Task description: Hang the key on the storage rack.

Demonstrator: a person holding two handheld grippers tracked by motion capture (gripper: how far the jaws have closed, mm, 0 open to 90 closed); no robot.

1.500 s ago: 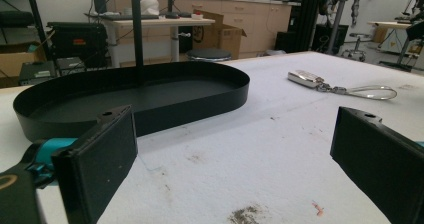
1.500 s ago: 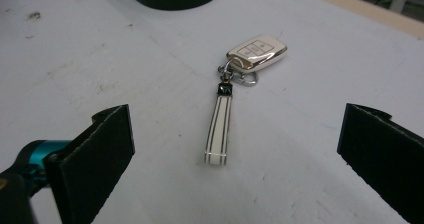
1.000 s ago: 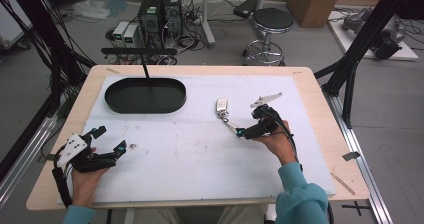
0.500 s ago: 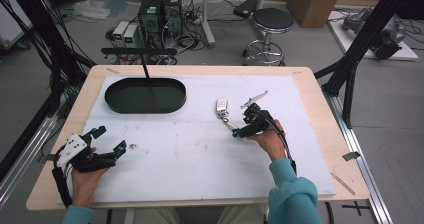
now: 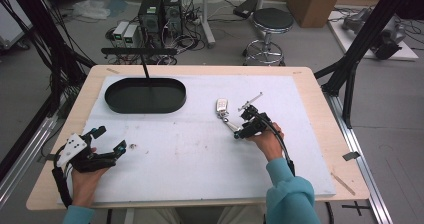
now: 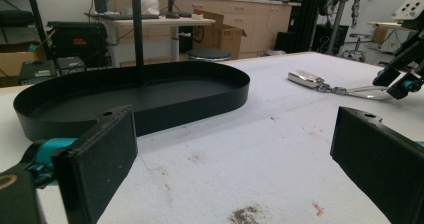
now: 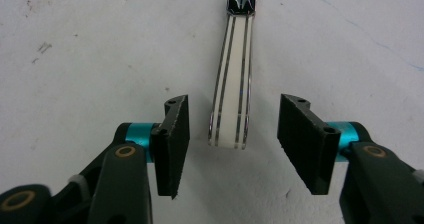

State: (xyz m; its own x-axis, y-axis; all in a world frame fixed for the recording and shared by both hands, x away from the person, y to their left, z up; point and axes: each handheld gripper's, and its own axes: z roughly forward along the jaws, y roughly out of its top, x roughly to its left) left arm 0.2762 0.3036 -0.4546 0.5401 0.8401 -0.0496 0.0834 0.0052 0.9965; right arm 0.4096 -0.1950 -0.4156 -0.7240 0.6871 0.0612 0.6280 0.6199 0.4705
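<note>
A silver key fob (image 5: 221,105) lies mid-table with a white striped strap (image 5: 229,122) trailing toward the person. My right gripper (image 5: 239,130) sits low over the strap's end. In the right gripper view the strap (image 7: 232,99) lies between the pads (image 7: 172,139), with a gap on each side. These jaws have just been closing around it and do not touch it. My left gripper (image 5: 111,138) rests at the front left, open and holding nothing. The left gripper view shows the fob (image 6: 305,77) far off beside the right gripper (image 6: 400,79).
An oval black tray (image 5: 145,95) stands at the back left of the white mat, with a black post rising behind it. A small dark speck (image 5: 133,145) lies near the left gripper. A stool (image 5: 271,21) and computer cases stand beyond the table's far edge.
The right hand has shifted left and lower onto the strap's end, and its jaws have narrowed around it. The left hand has kept still.
</note>
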